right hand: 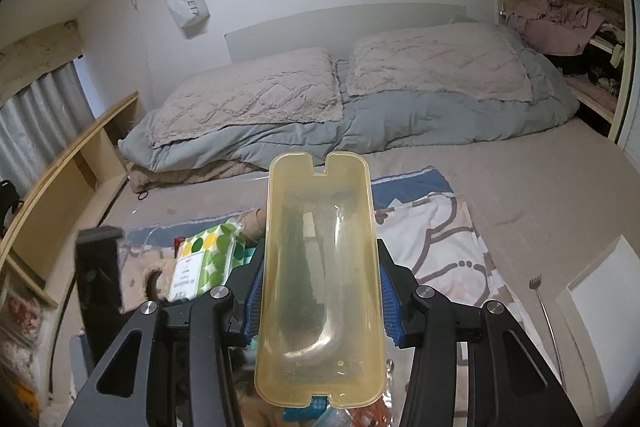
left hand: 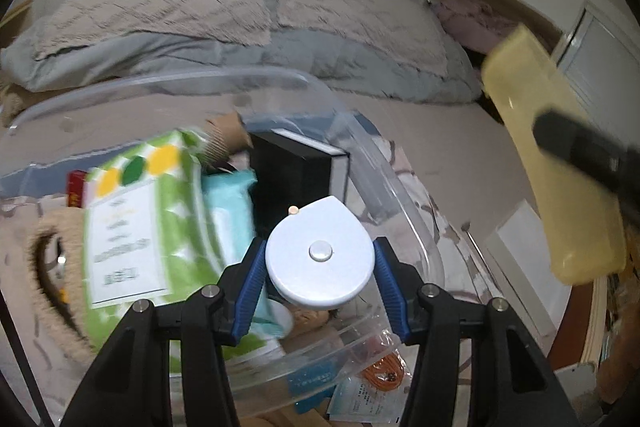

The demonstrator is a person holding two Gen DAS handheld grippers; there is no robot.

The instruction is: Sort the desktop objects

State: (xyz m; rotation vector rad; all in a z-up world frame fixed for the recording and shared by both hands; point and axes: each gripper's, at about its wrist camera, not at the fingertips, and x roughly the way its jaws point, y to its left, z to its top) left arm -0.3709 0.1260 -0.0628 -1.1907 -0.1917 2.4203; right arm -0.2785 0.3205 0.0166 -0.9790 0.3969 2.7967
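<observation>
My left gripper (left hand: 320, 267) is shut on a white round tape measure (left hand: 320, 253) and holds it above a clear plastic bin (left hand: 400, 187). The bin holds a green dotted pack (left hand: 132, 227), a teal pack (left hand: 228, 203) and a black box (left hand: 288, 179). My right gripper (right hand: 318, 291) is shut on a translucent yellow oblong case (right hand: 320, 275), held upright above the bed. The case also shows in the left wrist view (left hand: 556, 163) at the right, with a black finger across it. The green pack shows in the right wrist view (right hand: 204, 259).
A bed with two beige pillows (right hand: 248, 95) and a grey duvet (right hand: 400, 127) lies behind. A patterned cloth (right hand: 440, 227) covers the bed under the bin. A white flat box (right hand: 608, 291) lies at the right. An orange cable in a bag (left hand: 384, 375) lies below the bin. A wooden shelf (right hand: 60, 179) stands at the left.
</observation>
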